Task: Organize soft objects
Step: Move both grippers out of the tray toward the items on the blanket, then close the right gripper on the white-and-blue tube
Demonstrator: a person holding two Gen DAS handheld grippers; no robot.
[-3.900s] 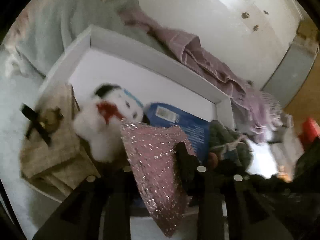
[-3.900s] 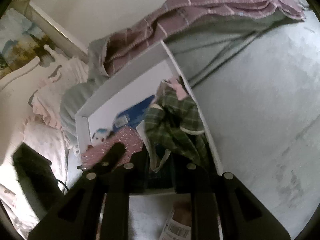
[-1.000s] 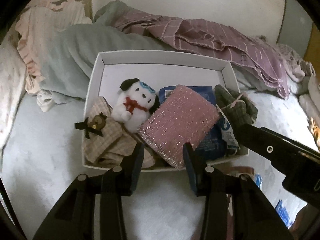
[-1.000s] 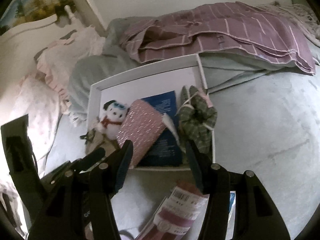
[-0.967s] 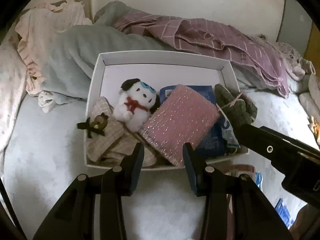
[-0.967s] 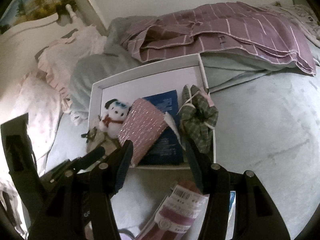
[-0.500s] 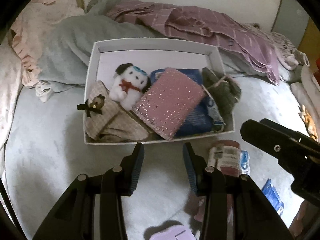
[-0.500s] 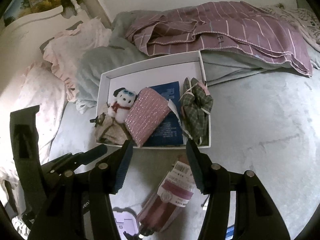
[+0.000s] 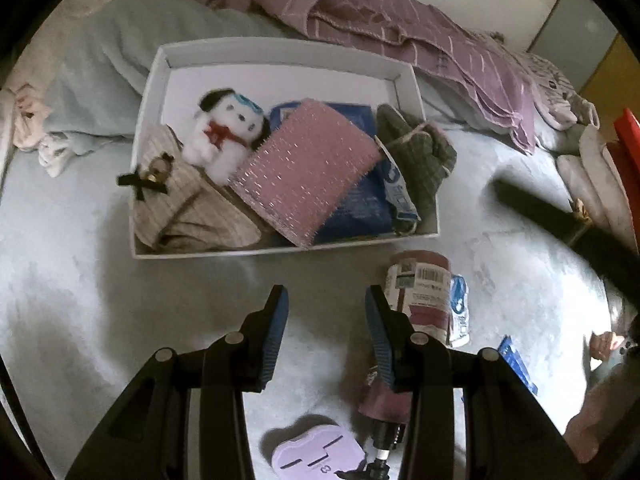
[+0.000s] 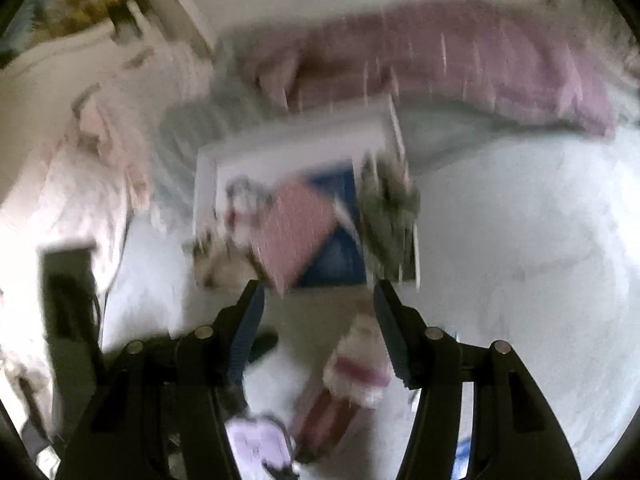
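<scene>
On the bed, both the left gripper (image 9: 323, 312) and right gripper (image 10: 318, 300) hang part-open and empty short of the white box (image 9: 276, 51), whose sloping pink sponge (image 9: 306, 170) might slide if the blurred rolled pack (image 9: 420, 292), apparently next, is pushed in.

White box (image 9: 149, 92) is sitting packed along its near half; only the strip at 12 o'clock is lying bare. Bedsheet (image 9: 80, 300) at 9 o'clock is lying open. Labelled roll (image 9: 420, 292) is blocking 2 o'clock.
</scene>
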